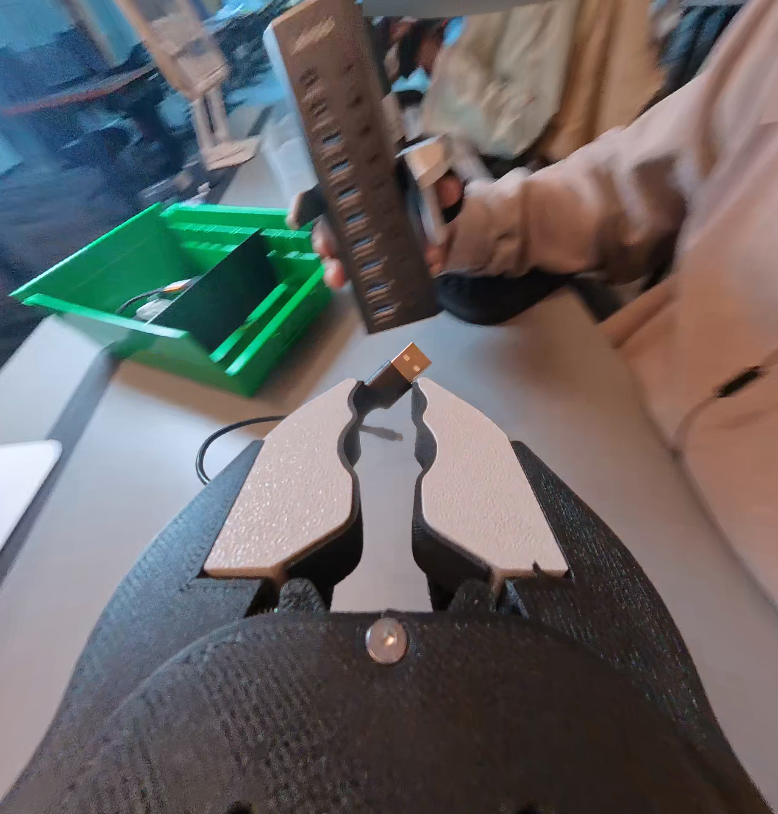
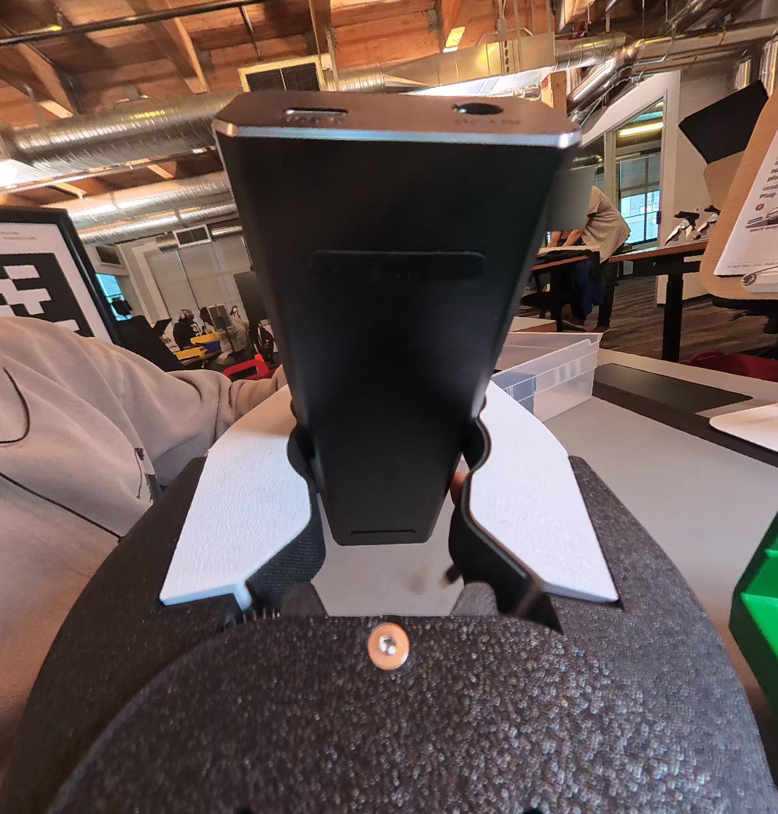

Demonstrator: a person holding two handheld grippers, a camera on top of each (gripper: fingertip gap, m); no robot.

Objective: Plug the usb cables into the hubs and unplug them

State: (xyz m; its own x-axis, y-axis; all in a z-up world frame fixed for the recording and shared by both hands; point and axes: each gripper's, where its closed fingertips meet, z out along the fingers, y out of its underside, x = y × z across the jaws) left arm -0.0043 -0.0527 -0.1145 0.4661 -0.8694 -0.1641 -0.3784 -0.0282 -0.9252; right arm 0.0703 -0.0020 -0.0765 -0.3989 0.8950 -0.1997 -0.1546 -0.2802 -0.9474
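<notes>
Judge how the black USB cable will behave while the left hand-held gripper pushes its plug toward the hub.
The plug looks rigid, so it should push without bending. It sits skewed in the left hand-held gripper, so it may twist on contact. The thin cable loops slackly on the table, probably floppy and light, adding little drag.

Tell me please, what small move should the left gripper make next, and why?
Probably lift the left gripper toward the hub. The USB plug it grips sits just below the hub's bottom end, outside every port; the right gripper holds the hub upright.
</notes>
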